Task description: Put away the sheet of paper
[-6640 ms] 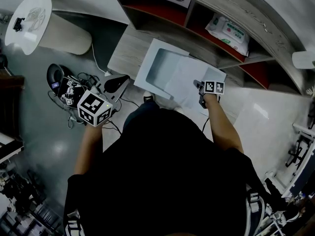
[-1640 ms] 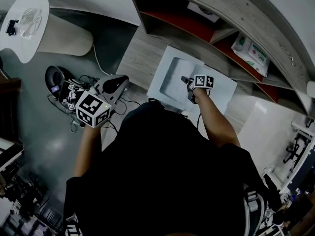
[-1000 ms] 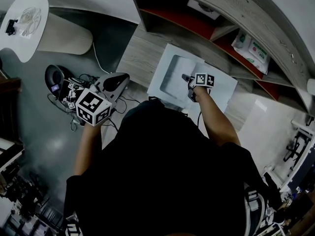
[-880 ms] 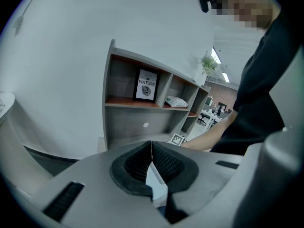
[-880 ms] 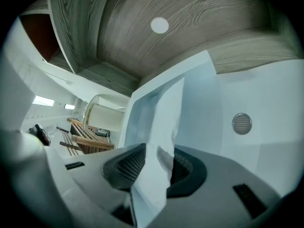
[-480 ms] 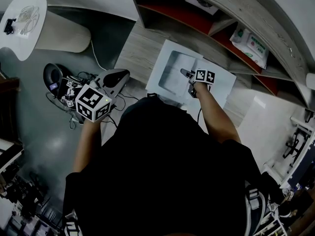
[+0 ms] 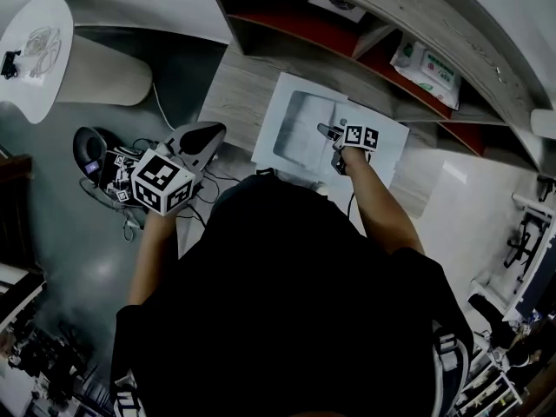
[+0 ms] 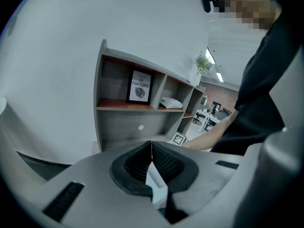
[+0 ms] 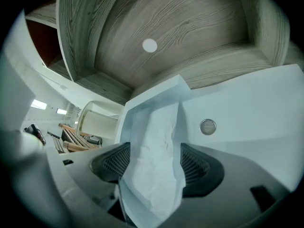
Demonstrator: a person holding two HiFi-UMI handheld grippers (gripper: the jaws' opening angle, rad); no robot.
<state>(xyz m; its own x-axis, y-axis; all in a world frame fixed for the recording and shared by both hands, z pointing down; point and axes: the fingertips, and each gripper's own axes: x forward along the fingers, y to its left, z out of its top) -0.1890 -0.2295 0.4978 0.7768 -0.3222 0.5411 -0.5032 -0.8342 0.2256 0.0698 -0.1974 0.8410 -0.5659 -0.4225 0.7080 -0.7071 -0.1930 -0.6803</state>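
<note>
Most of the job looks done: my right claw (image 7: 330, 137) has just been parting its jaws wide, the sheet of paper (image 9: 156, 127) lies loose between them in the white tray (image 7: 287, 115), my left claw (image 8: 152, 152) is closed on nothing well apart from that tray, and only pulling clear remains.

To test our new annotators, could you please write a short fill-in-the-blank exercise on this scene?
The left gripper has its jaws ___.
The sheet of paper lies over a ___ tray.
The framed print on the shelf reads OF ___.
Missing words: shut; white; NATURE.
</note>
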